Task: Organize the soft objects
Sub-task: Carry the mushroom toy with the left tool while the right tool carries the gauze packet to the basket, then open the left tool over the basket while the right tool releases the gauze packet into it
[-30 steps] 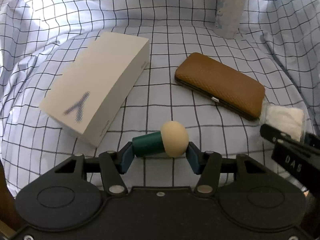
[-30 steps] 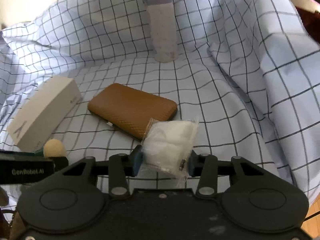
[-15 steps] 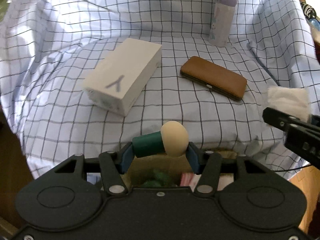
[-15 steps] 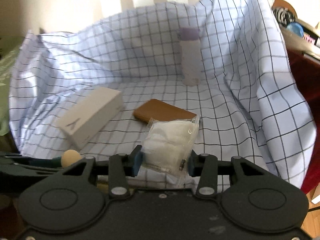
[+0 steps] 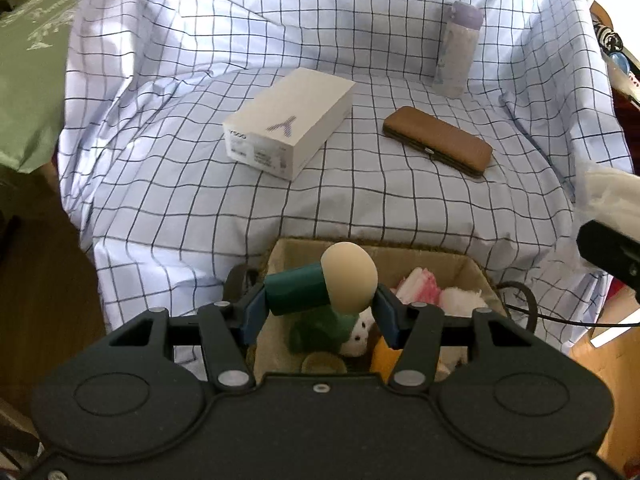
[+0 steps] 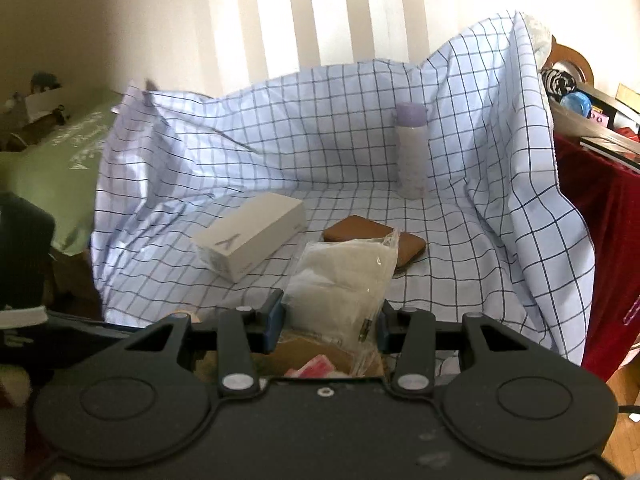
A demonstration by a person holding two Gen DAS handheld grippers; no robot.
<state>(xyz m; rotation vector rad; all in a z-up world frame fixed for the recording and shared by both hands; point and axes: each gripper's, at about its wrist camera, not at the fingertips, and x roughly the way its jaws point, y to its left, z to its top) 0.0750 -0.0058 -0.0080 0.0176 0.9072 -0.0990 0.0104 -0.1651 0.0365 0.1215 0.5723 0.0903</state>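
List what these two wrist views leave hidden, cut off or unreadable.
- Basket contents: in the left wrist view, the left gripper and its mushroom toy cover the middle; in the right wrist view only a pink scrap shows.
- Brown case: in the right wrist view, its near part sits behind the plastic packet.
- White box label: print too small to read.

Soft toys (image 5: 348,328) are already filling much of the open basket (image 5: 472,268) at 6 o'clock, leaving room along its near-left wall. On the checked cloth (image 5: 192,200), a white box (image 5: 292,132) is sitting at 12, a brown case (image 5: 438,142) at 1, a bottle (image 5: 458,52) standing at 2; bare cloth is lying open between box and basket.
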